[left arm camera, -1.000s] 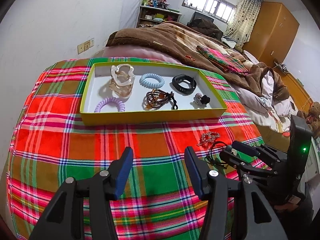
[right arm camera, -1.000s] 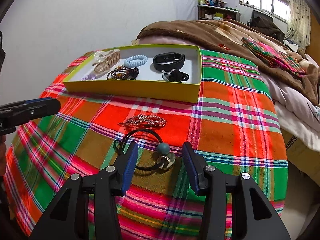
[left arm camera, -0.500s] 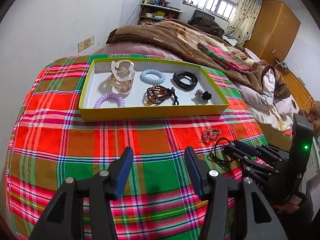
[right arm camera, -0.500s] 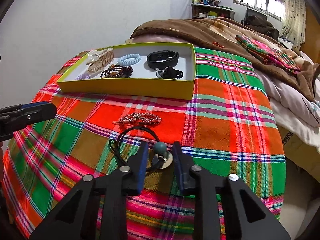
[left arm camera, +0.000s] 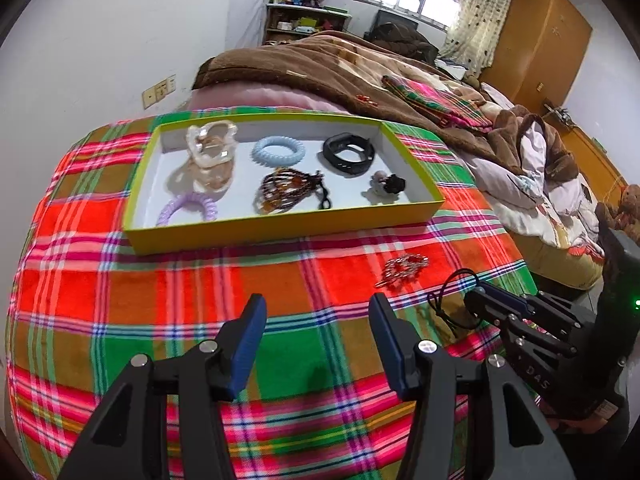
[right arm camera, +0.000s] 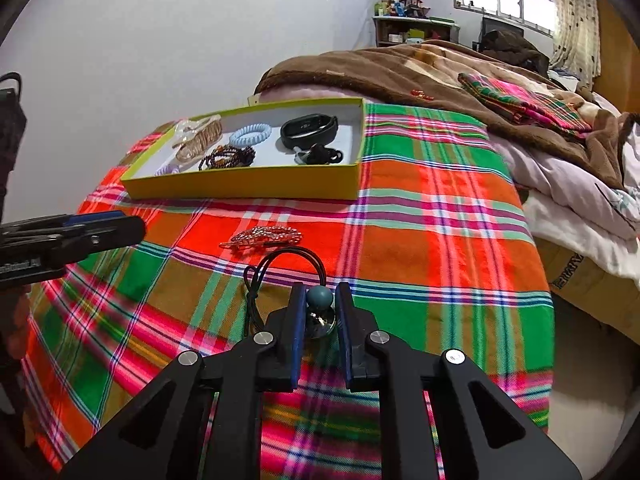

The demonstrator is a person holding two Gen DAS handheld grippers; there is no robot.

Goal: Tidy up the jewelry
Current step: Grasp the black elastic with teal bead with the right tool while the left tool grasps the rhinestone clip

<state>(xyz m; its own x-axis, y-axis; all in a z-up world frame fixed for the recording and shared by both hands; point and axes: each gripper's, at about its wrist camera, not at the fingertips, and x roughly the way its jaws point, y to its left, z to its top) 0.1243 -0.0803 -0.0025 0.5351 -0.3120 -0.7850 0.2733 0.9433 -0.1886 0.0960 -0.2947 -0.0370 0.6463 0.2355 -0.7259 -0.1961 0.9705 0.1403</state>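
My right gripper [right arm camera: 320,300] is shut on the teal bead of a black hair tie [right arm camera: 320,298], whose elastic loop [right arm camera: 292,256] trails over the plaid cloth; the gripper also shows at the right of the left wrist view [left arm camera: 496,304]. A red beaded hair clip [right arm camera: 262,237] [left arm camera: 402,270] lies just beyond it. A yellow-green tray [left arm camera: 280,226] [right arm camera: 248,188] farther back holds clear claw clips, blue and purple coil ties, brown beads, a black band and a dark hair tie. My left gripper [left arm camera: 316,316] is open and empty above the cloth, in front of the tray.
The plaid cloth [left arm camera: 200,280] covers the end of a bed. A brown blanket [left arm camera: 320,72] and bedding are piled behind and to the right. The bed edge drops off at the right [right arm camera: 548,280]. A white wall [right arm camera: 160,40] stands at the left.
My right gripper's fingers closed around the hair tie's bead and now pinch it. The left gripper stayed open and shifted only slightly.
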